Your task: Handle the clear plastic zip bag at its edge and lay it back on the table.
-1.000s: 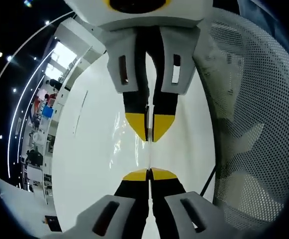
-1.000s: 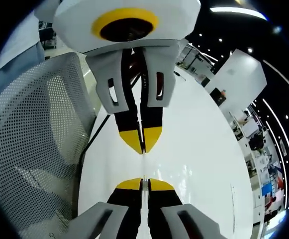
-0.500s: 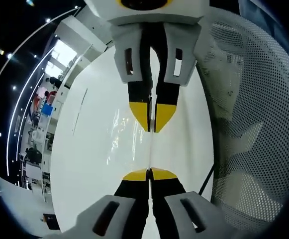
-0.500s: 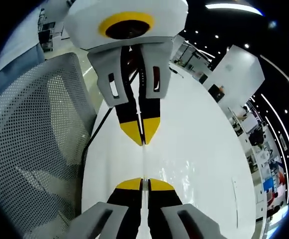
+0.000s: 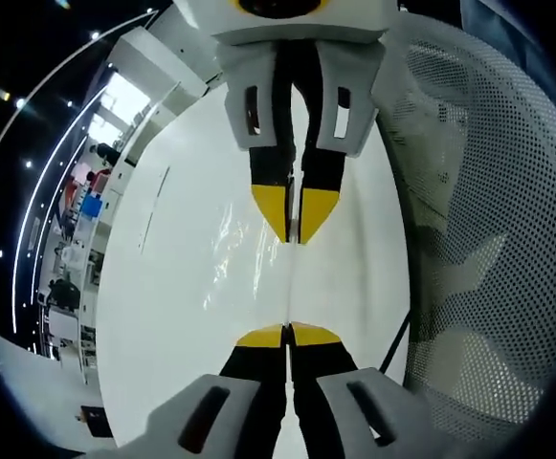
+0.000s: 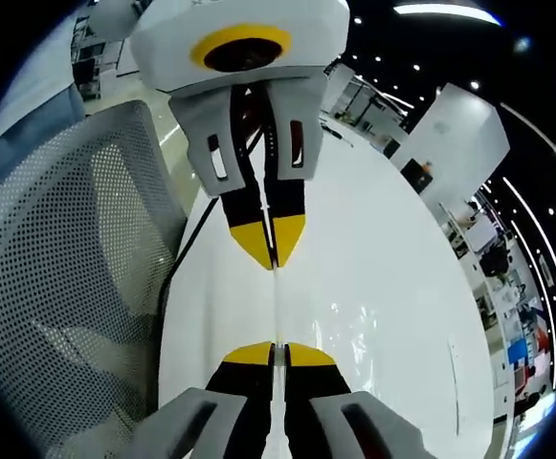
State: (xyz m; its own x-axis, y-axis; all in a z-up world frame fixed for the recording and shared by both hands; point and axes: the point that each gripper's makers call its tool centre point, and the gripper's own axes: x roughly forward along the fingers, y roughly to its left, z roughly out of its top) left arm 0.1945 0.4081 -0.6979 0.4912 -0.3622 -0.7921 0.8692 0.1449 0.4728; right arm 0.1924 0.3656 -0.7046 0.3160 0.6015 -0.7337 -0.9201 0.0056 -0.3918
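Currently both grippers clamped on bag [image 5: 249, 258] edge: left gripper [image 5: 288, 332] at 6 o'clock, right gripper [image 5: 293, 212] at 12, above table [image 5: 163, 325].

You are in a large open-plan office or lab hall: white table [image 5: 182, 316], mesh office chair [image 5: 478, 239], dark ceiling with spotlights [image 6: 440, 72], distant workstations [image 5: 77, 220].

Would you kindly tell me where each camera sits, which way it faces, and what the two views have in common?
Left gripper view: rides on the left tool, facing along its shut yellow-tipped jaws at the clear plastic zip bag stretched over the white table; the right tool opposes it.
Right gripper view: rides on the right tool, facing the left tool across the bag.
Shared: both tools, bag, table, white mesh chair.
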